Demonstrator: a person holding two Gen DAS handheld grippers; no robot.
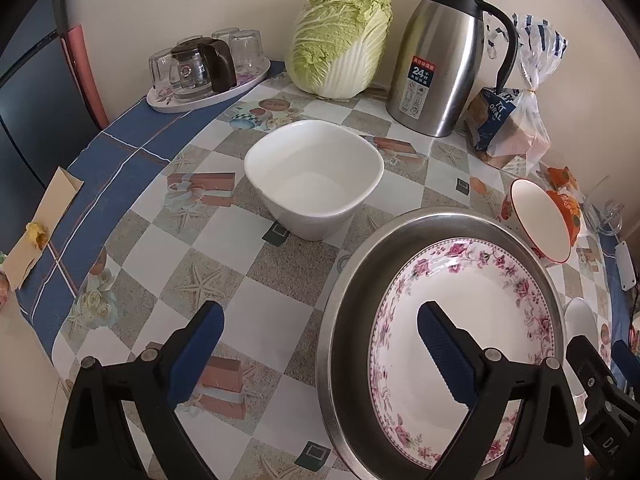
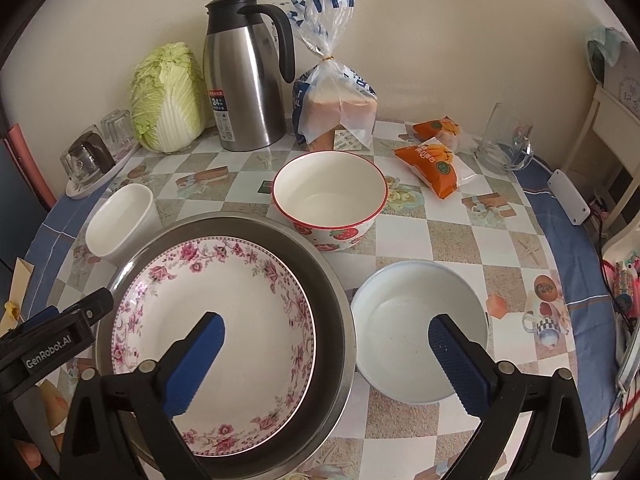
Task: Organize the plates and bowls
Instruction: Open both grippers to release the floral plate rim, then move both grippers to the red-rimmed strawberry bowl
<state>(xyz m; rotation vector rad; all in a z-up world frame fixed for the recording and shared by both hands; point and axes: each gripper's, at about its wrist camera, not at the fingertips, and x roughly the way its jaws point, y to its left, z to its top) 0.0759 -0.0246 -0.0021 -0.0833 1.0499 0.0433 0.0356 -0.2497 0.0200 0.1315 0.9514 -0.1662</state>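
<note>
A floral plate (image 1: 480,288) (image 2: 240,288) lies inside a steel basin (image 1: 360,272) (image 2: 324,280). My left gripper (image 1: 320,344) hangs open over the basin's left rim, one finger above the plate and the other above the tablecloth, gripping nothing. My right gripper (image 2: 330,356) is open too, straddling the basin's right rim, with one finger over the plate and one over a round white bowl (image 2: 412,320). A square white bowl (image 1: 314,176) (image 2: 120,220) stands left of the basin. A strawberry-patterned bowl (image 2: 330,196) (image 1: 544,220) stands behind it.
Along the wall stand a cabbage (image 1: 340,36), a steel thermos jug (image 2: 244,80) and a bagged loaf (image 2: 336,108). A tray of glasses with a teapot (image 1: 204,72) sits at the far left. Orange snack packets (image 2: 436,168) and a glass mug (image 2: 504,140) lie at the right.
</note>
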